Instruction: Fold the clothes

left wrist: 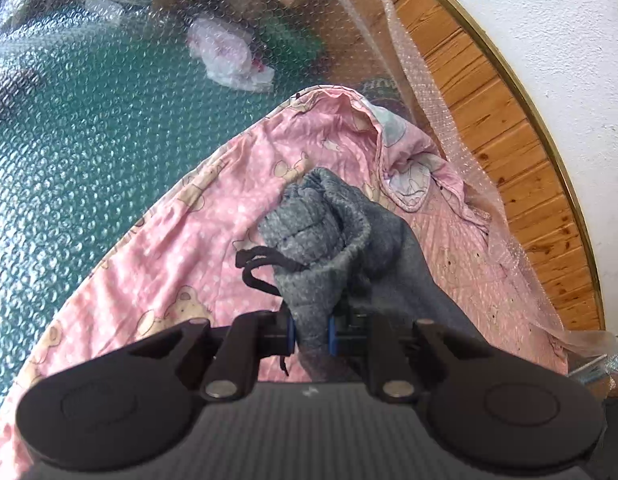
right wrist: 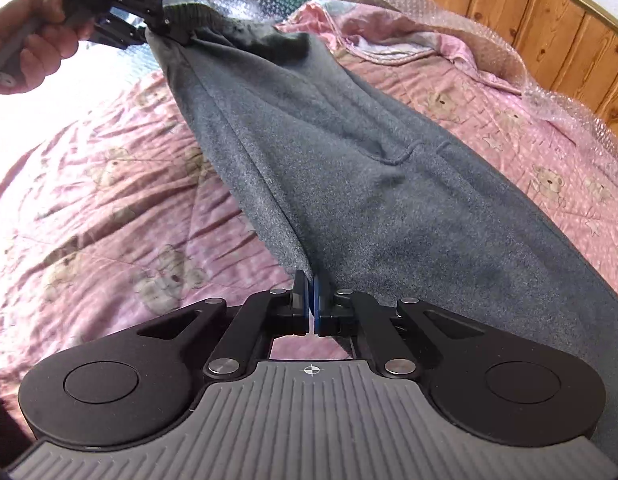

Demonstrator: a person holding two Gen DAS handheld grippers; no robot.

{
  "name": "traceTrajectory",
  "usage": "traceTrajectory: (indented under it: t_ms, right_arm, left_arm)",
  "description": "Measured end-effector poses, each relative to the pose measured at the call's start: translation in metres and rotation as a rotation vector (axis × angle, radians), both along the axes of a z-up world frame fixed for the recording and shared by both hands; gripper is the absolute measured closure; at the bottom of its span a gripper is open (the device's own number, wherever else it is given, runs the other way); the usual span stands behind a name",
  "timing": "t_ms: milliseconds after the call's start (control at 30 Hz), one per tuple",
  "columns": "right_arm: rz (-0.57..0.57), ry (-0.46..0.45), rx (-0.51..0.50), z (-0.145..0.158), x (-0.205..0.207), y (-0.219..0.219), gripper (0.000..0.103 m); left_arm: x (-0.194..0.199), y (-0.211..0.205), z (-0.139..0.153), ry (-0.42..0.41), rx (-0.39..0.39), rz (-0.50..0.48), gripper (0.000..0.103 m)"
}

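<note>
The grey pants (right wrist: 349, 168) hung stretched above the pink quilt (right wrist: 109, 200), carried between both claws. The left claw (left wrist: 312, 334) was nearly closed, pinching bunched cloth at the ribbed waistband (left wrist: 305, 220), where a black drawstring (left wrist: 255, 268) dangled loose. The right claw (right wrist: 311, 300) was closed almost completely, its blue pads clamping a thin edge of the fabric. In the right wrist view the left claw (right wrist: 157, 26), held in a hand (right wrist: 33, 40), sat up at 11 o'clock.

The cloth looked like soft, fairly thick fleece: limp, light, not slippery, nothing to break. It sagged between the grips and draped off toward 4 o'clock onto the quilt. I judged the waistband the surest hold, being doubled and ribbed; the thin edge at the right claw could slip if pulled hard.

In that same view the long axis ran from the waistband at 11 o'clock down to 6 o'clock at the right claw. Which part of the legs the right claw held could not be told.
</note>
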State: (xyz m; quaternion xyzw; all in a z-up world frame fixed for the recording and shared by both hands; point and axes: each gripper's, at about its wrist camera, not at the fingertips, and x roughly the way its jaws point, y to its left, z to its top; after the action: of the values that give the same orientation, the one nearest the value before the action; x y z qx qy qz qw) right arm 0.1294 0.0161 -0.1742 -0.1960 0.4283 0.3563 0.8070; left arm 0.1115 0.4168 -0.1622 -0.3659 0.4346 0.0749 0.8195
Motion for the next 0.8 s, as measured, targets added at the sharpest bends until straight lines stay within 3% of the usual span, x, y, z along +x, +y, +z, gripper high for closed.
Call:
traceTrajectory:
  t_ms: [133, 200, 267, 367, 400, 500, 600, 700, 767, 800]
  right_arm:
    - [0.014, 0.058, 0.059, 0.012, -0.006, -0.013, 0.102]
    - [0.021, 0.087, 0.088, 0.017, -0.009, -0.019, 0.088]
    - [0.028, 0.116, 0.117, 0.023, -0.012, -0.026, 0.077]
    - [-0.011, 0.137, 0.143, 0.026, 0.002, -0.036, 0.062]
    - [-0.053, 0.13, 0.141, 0.023, 0.018, -0.039, 0.062]
    - [-0.179, 0.111, 0.135, 0.014, 0.065, -0.049, 0.061]
    - [-0.305, 0.091, 0.128, 0.005, 0.112, -0.059, 0.061]
    - [-0.393, 0.109, 0.078, -0.015, 0.155, -0.059, 0.063]
    - [-0.426, 0.112, 0.032, -0.03, 0.175, -0.056, 0.069]
    - [-0.446, 0.095, 0.029, -0.034, 0.185, -0.056, 0.073]
  left_arm:
    - [-0.008, 0.004, -0.039, 0.077, -0.004, -0.001, 0.086]
    - [-0.014, 0.005, -0.05, 0.102, -0.008, 0.004, 0.08]
    - [-0.036, 0.001, -0.04, 0.074, 0.003, -0.003, 0.075]
    - [-0.06, -0.006, -0.006, 0.039, 0.135, -0.014, 0.077]
    - [-0.066, -0.009, 0.007, 0.025, 0.182, -0.016, 0.078]
    - [-0.052, -0.034, 0.03, -0.065, 0.215, -0.061, 0.078]
    - [-0.006, -0.077, 0.015, -0.104, 0.178, -0.198, 0.076]
    - [0.038, -0.096, -0.023, 0.009, 0.158, -0.288, 0.08]
    - [0.031, -0.102, -0.047, 0.086, 0.186, -0.322, 0.083]
    - [0.027, -0.105, -0.059, 0.125, 0.202, -0.338, 0.089]
